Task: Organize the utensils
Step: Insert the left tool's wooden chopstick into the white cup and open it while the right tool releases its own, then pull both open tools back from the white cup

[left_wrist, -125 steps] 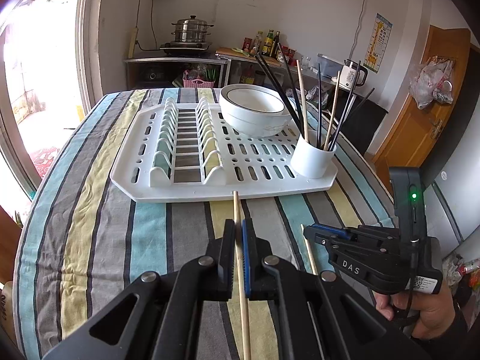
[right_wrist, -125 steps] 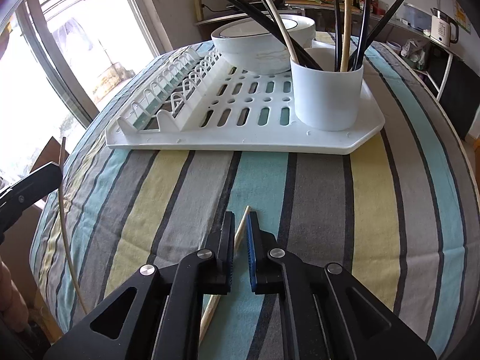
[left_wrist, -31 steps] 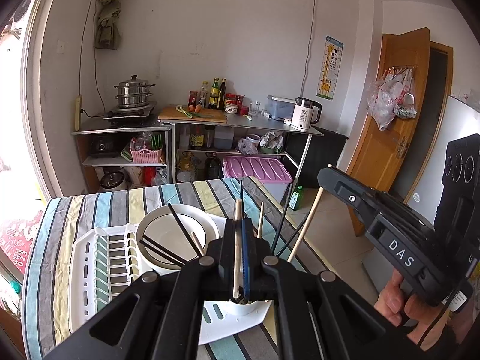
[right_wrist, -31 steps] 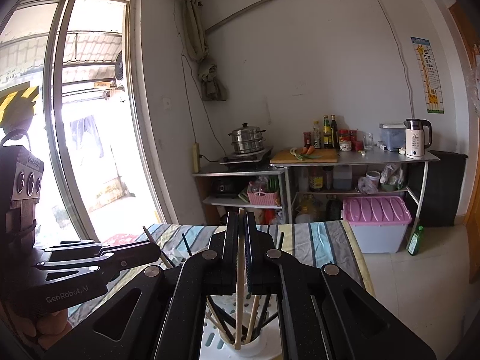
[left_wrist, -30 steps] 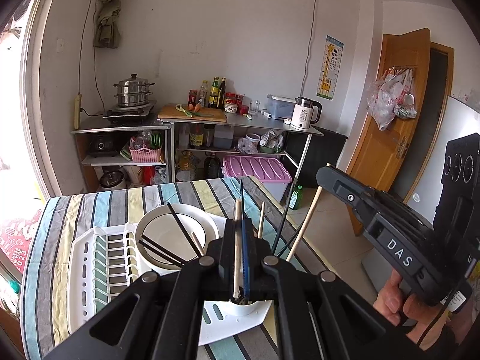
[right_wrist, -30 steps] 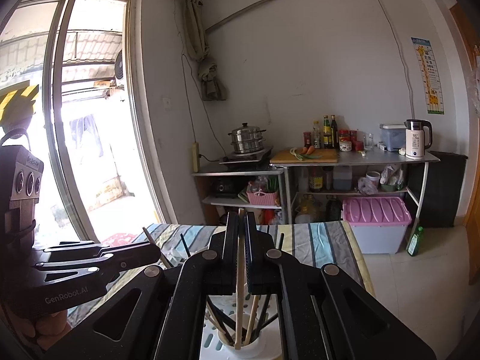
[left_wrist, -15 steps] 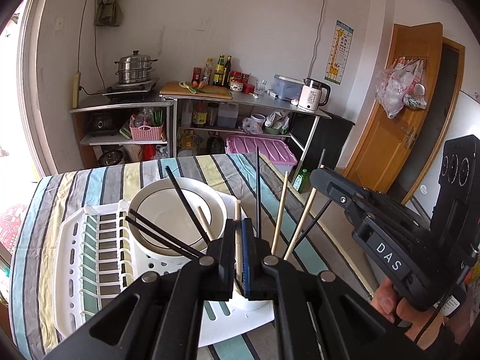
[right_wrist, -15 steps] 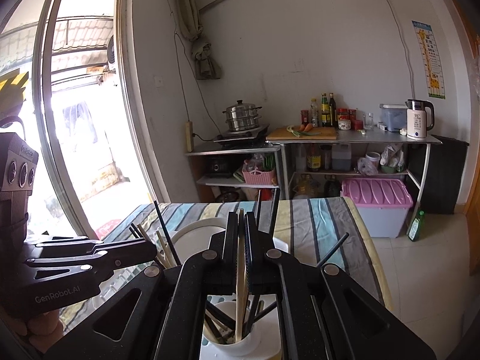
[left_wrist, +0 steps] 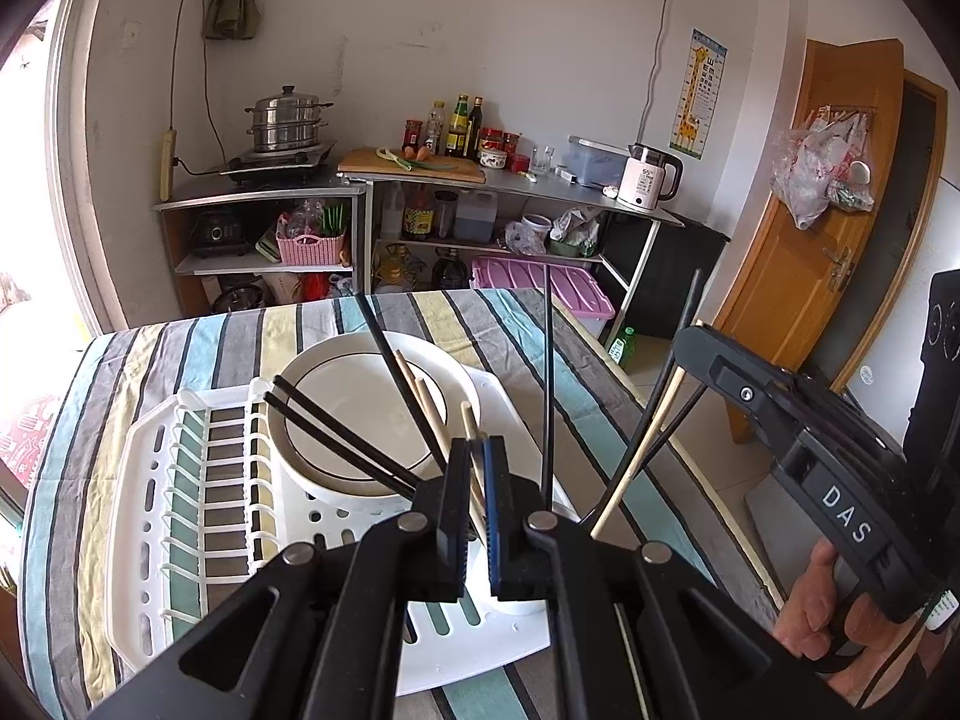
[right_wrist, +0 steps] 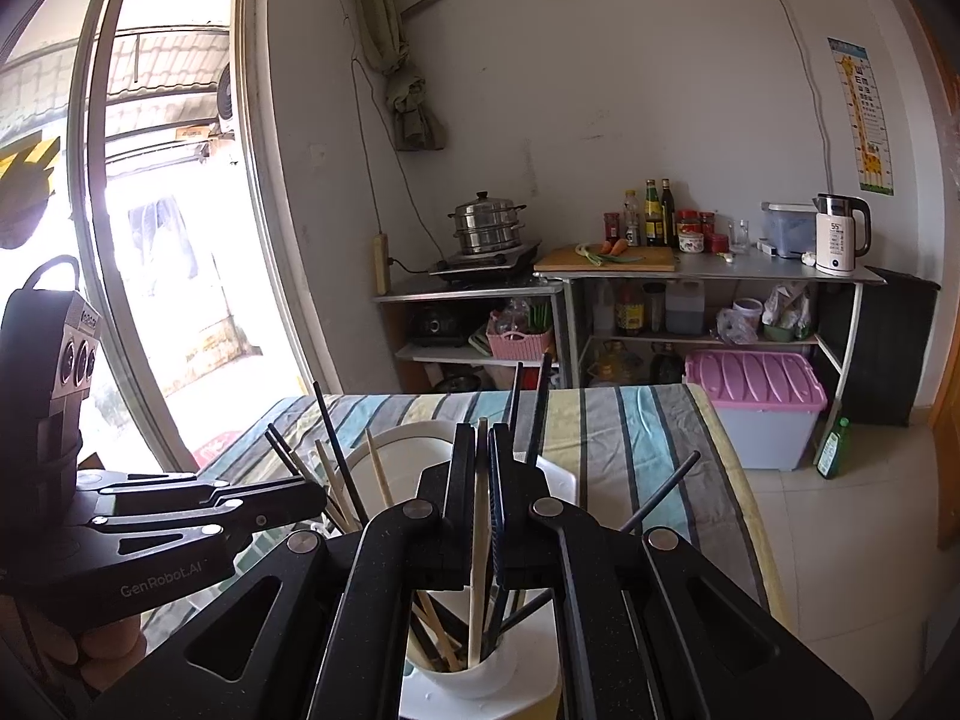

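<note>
Above striped tablecloth [left_wrist: 180, 348], both tools grip upright wooden chopsticks, left tool [left_wrist: 474, 504], right tool [right_wrist: 483, 480], over cup [right_wrist: 474, 678].

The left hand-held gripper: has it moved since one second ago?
Yes. The left hand-held gripper has come down toward the white cup: in its own view the shelf with the steamer pot sits higher and the dish rack looks closer.

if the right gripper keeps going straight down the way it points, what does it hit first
Most likely the white utensil cup right under the right gripper, where the wooden chopstick it holds already reaches in. Other chopsticks there might touch first; depth is unclear.
</note>
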